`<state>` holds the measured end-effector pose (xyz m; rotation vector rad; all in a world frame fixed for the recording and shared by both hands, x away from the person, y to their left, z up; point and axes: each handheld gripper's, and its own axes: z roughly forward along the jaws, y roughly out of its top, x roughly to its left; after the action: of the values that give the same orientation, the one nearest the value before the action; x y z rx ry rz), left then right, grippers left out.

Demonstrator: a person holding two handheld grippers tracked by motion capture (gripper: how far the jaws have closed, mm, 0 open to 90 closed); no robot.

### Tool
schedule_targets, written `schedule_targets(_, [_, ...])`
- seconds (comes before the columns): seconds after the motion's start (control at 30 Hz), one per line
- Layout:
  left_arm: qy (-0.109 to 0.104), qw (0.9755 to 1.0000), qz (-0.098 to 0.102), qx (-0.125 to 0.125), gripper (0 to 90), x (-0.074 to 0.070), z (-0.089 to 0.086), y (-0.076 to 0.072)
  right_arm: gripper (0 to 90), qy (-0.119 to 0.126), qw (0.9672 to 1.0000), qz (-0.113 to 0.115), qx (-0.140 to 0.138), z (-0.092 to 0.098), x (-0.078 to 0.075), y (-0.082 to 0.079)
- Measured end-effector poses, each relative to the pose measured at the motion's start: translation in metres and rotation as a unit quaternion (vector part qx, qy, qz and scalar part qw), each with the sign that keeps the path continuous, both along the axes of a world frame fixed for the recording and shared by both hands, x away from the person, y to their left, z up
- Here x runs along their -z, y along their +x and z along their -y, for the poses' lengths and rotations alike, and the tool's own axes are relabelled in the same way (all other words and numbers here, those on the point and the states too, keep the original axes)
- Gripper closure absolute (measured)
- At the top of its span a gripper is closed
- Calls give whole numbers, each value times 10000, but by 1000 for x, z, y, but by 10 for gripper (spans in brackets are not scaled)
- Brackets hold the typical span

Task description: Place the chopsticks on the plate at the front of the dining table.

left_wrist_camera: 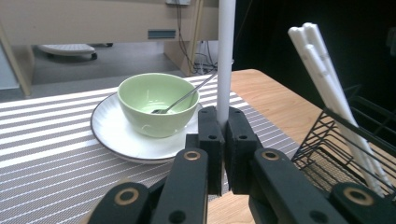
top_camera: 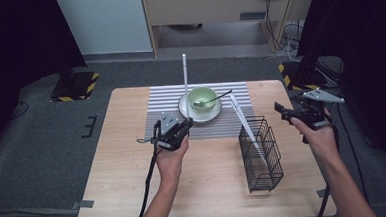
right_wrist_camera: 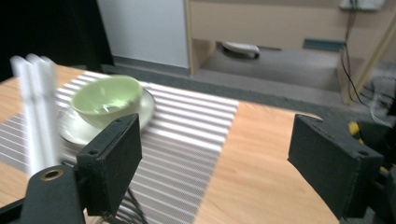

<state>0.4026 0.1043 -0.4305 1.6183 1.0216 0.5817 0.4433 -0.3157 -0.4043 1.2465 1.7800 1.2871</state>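
in the high view we see a wooden table (top_camera: 135, 191) from above, with two forearms coming in from the bottom edge. near the middle of the frame our left gripper (top_camera: 178, 132) has its jaws clamped tight on a white chopstick (top_camera: 185, 84), which stands upright and reaches toward the top of the frame. in the left gripper view the two black jaws meet at the centre, pinching the base of this chopstick (left_wrist_camera: 225, 56), which rises out of the top of the picture.

just behind it, at the upper centre of the high view, a pale green bowl (top_camera: 202, 98) sits on a white plate (top_camera: 187, 112), with a metal spoon (top_camera: 215, 99) resting in the bowl, handle pointing right. plate and bowl stand on a grey striped placemat (top_camera: 161, 105).

in the lower right of the high view a black wire basket (top_camera: 261, 155) stands on the table. more white chopsticks (top_camera: 247, 128) lean in it, tilted toward the upper left.

at the right edge of the table, well apart from the basket, our right gripper (top_camera: 289, 114) hangs with nothing in it. in the right gripper view its jaws stand wide apart at the left and right of the frame, with bare table between them; they have just been opening. that view is blurred.
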Motion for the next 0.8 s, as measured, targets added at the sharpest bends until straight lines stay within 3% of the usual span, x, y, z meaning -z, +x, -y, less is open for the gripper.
schedule_targets(0.23, [-59,9998,-100,-155,862,2,-3,5,162,-168,9987,-374,289,12,39,-2])
schedule_targets(0.3, [-45,9998,-118,-174,862,3,-3,7,157,-394,9969,-564,380,13,52,-3])
schedule_targets(0.47, [3,9995,-135,-295,862,4,-3,13,146,-616,9927,-980,344,14,81,-4])
schedule_targets(0.8, [-107,9978,-214,-617,862,1,-3,22,103,-520,9904,-1256,265,10,109,-8])
